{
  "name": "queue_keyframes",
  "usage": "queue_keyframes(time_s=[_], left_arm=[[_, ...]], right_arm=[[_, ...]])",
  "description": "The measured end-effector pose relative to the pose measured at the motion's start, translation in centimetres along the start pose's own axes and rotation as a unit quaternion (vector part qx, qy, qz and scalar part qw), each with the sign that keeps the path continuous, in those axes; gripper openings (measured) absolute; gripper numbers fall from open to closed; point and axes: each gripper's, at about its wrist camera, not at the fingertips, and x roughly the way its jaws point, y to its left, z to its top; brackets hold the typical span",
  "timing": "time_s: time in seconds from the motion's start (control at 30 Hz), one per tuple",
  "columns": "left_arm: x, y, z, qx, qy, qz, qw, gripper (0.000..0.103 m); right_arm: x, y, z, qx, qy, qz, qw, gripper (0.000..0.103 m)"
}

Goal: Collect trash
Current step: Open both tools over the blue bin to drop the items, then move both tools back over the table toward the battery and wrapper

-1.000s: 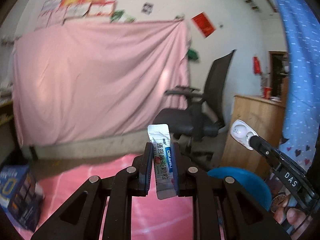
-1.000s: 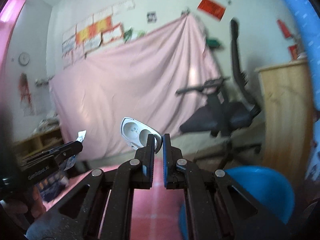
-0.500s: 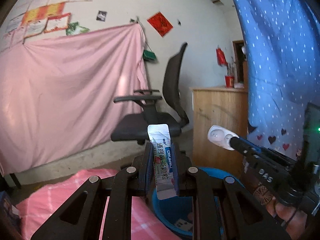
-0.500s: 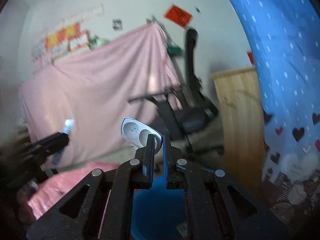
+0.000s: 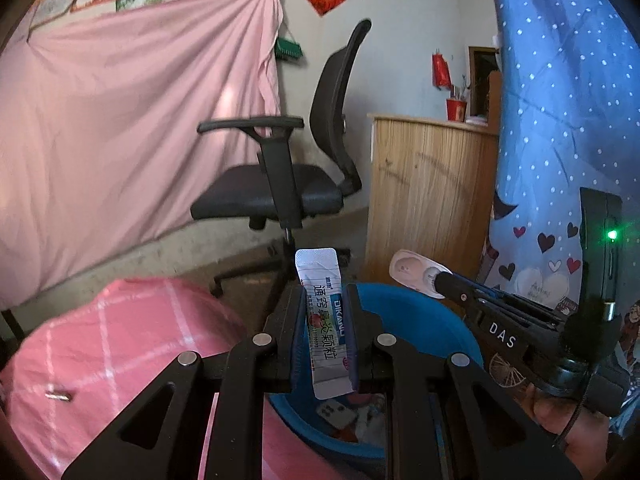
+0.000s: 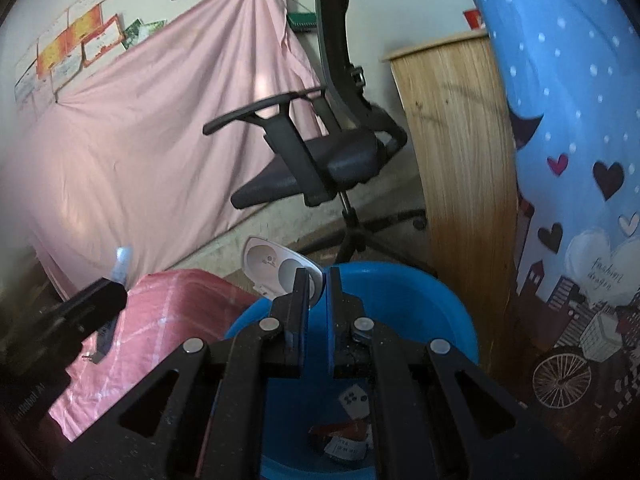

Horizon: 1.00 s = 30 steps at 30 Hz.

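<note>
Now, with the left claw clenched on the sachet and the right claw pinching the white tray, centre both over the blue bin before releasing.

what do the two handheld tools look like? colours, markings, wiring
Both are matte black plastic with triangular cut-outs in the linkage arms and silver round pivot pins. The left tool has black fingers; the right tool has blue pads on the inner finger faces. Seen from the left wrist, the right tool carries white "DAS" lettering, a lit green LED, a black fuzzy knob and a thin black cable.
</note>
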Motion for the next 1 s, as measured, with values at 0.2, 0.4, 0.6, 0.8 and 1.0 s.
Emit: queue_keyframes(time_s=[0.2,0.4,0.6,0.8,1.0], left_arm=[[1.5,0.5,-0.5,-0.018,0.039,-0.014,0.9990,0.016],[2.6,1.2,-0.8,-0.035,0.072,-0.025,0.9965,0.030],[2.1,1.9,-0.9,-0.049,0.062,-0.017,0.9967,0.034],[1.2,3.1,-0.9,-0.065,0.051,0.000,0.9965,0.035],[-0.7,4.8,-0.8,-0.078,0.035,0.020,0.9961,0.035]], right_arm=[[0.7,-0.1,-0.3,0.004,0.016,0.000,1.000,0.034],[1.1,-0.2,-0.4,0.007,0.021,0.003,1.000,0.035],[1.1,-0.1,-0.2,0.005,0.016,0.006,1.000,0.035],[0.5,0.7,0.0,-0.005,0.001,0.011,1.000,0.036],[-0.1,2.2,0.3,-0.015,-0.014,0.028,0.999,0.040]])
